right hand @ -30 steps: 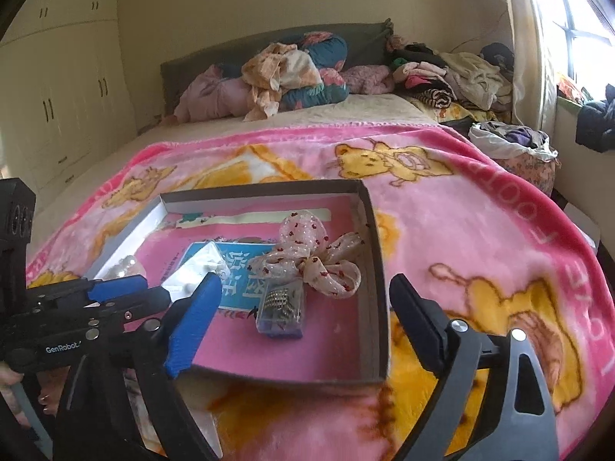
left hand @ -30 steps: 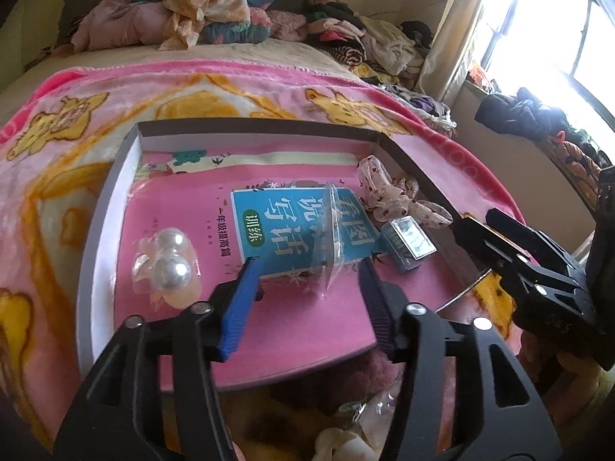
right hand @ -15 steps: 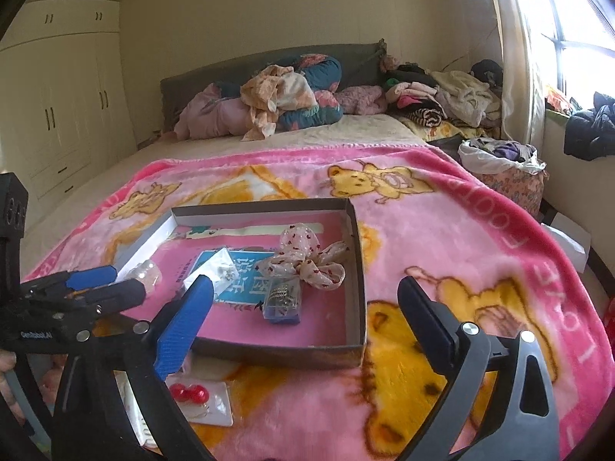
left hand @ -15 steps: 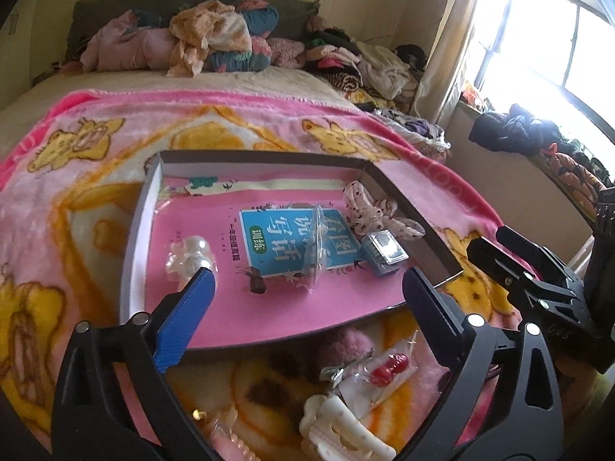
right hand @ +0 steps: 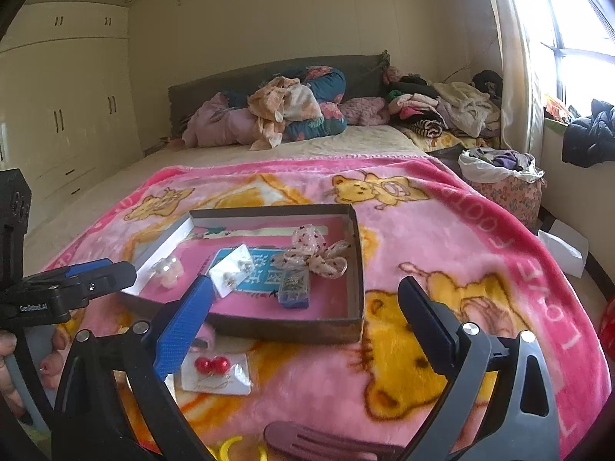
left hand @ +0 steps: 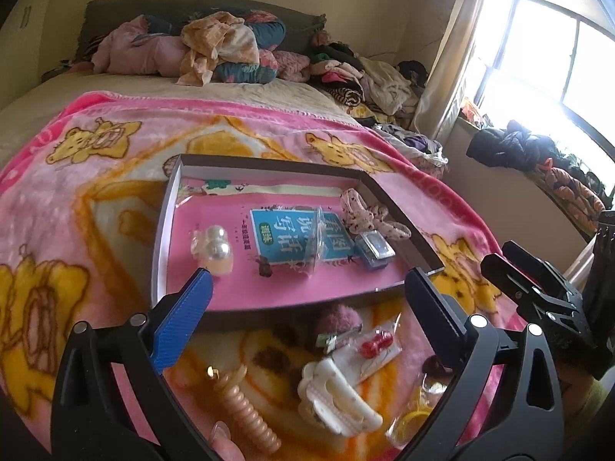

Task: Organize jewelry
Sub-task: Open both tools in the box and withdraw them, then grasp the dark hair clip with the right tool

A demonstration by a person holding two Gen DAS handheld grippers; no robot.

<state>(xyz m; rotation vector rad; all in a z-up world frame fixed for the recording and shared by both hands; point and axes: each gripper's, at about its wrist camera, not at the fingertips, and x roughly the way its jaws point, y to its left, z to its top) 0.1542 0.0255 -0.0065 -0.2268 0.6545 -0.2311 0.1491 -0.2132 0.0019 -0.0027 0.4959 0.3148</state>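
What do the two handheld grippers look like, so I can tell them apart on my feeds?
Both look alike: black plastic frames with silver screws. Each left gripper and right gripper pairs one ribbed blue finger pad with one black pad. White "GenRobot.AI" lettering marks the left gripper's side.

Both wrist views low, facing headboard, sharing box (left hand: 165, 230)

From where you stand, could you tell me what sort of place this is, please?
Most likely a home bedroom: a bed piled with clothes, built-in wardrobes, and a window beside it.
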